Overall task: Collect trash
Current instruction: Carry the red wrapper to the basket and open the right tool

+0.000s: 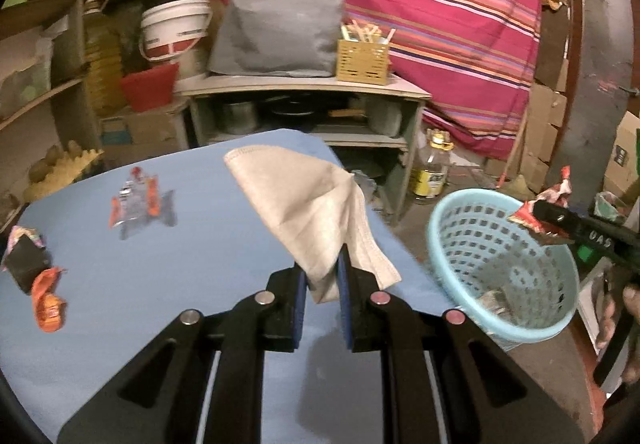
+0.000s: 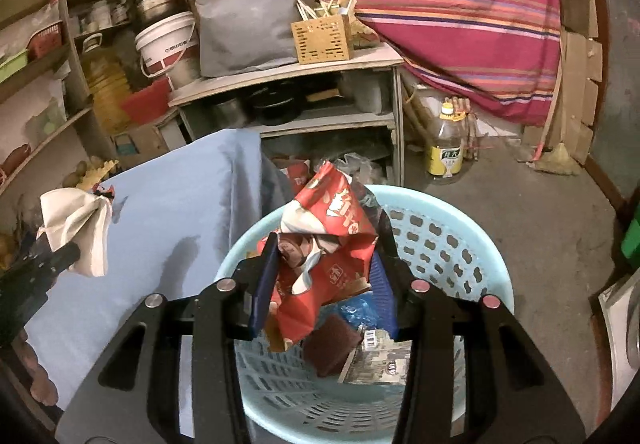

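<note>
My left gripper (image 1: 322, 264) is shut on a crumpled white napkin (image 1: 304, 203) and holds it above the blue tabletop (image 1: 160, 284). In the right wrist view the left gripper (image 2: 76, 252) and the napkin (image 2: 76, 219) sit at the left. My right gripper (image 2: 328, 240) is shut on a crumpled red wrapper (image 2: 328, 244), right over the light blue basket (image 2: 480, 244). The left wrist view shows the right gripper (image 1: 540, 224) above the basket's rim (image 1: 440, 211). On the table lie a silver and orange wrapper (image 1: 136, 203), an orange wrapper (image 1: 48, 300) and a dark scrap (image 1: 24, 260).
The basket stands on the floor by the table's right edge and holds several pieces of trash (image 2: 380, 356). A low cabinet (image 1: 304, 91) stands behind the table, with an oil bottle (image 1: 434, 167) on the floor beside it. Shelves fill the left wall.
</note>
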Demonstrator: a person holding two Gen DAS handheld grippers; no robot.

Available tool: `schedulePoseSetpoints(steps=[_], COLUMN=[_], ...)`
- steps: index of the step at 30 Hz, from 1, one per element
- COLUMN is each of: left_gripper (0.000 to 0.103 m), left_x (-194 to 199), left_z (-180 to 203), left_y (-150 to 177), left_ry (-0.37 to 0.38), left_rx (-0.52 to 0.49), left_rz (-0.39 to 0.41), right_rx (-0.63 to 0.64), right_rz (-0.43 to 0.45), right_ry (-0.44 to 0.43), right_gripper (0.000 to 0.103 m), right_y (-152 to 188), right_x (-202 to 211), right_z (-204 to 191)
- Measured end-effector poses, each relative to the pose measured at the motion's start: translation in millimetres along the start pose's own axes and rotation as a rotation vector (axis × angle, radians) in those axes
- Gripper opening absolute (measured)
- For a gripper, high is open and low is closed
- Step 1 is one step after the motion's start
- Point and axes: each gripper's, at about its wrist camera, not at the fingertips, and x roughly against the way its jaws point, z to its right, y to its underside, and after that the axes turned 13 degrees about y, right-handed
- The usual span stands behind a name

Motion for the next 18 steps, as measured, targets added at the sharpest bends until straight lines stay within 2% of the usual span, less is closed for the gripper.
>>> schedulePoseSetpoints(steps=[2, 7, 9, 11, 18], left_gripper=[0.015, 0.015, 0.015, 0.015, 0.015], left_x=[-4, -16, -20, -23, -48], left_z=[7, 28, 37, 47, 88], left_y=[-3, -7, -8, -9, -14], left_ry=[0.014, 0.05, 0.064, 0.076, 0.158], left_rx=[-0.003, -0.02, -0.036, -0.053, -0.095], left_rz=[0.003, -0.003, -0.009, -0.011, -0.032], right_rx=[-0.012, -0.03, -0.024, -0.019, -0.082], right_rz=[0.009, 0.013, 0.017, 0.027, 0.037], right_ry=[0.006, 0.025, 0.052, 0.089, 0.161], right_gripper=[0.065, 0.075, 0.083, 0.097, 0.099], right_y=[0, -1, 3, 6, 10], right_x=[1, 2, 4, 9, 27], right_z=[4, 12, 16, 21, 58])
